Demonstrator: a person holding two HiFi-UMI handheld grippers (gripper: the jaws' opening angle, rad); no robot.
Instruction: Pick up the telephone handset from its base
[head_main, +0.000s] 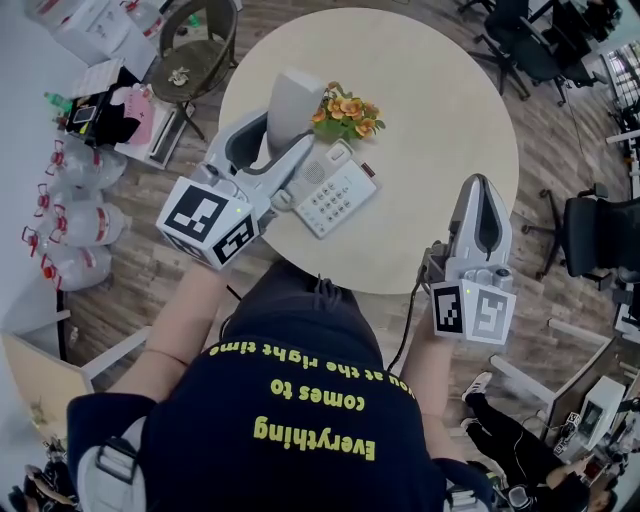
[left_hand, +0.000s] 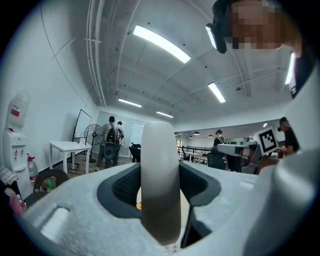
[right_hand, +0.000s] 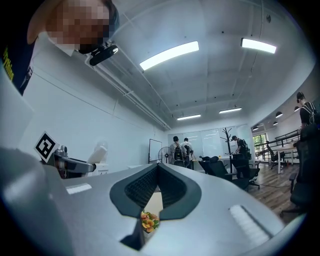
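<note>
The left gripper (head_main: 277, 147) has its jaws closed on the telephone handset (head_main: 290, 102). In the left gripper view the pale handset (left_hand: 160, 165) stands upright between the dark pads, which press on its two sides. From the head view the handset appears to be off its cradle, held just above the left end of the telephone base (head_main: 335, 195), which sits on the round table (head_main: 440, 110) with its keypad facing up. The step in hand is the lift itself, and doing it well is mostly a matter of holding the grip as it is: any loosening could let the smooth, rounded plastic slip down through the pads. A straight rise looks best, with little tilt, because the bunch of orange flowers (head_main: 346, 112) stands just beyond the base and a swing that way could knock it. No cord shows clearly. If one joins handset and base, a slow lift would let it stretch rather than drag the light base across the table. The right gripper (head_main: 478, 190) hovers at the table's near edge, well apart from the phone, with its jaws together and nothing between them — it could press down on the base should it start to slide.
</note>
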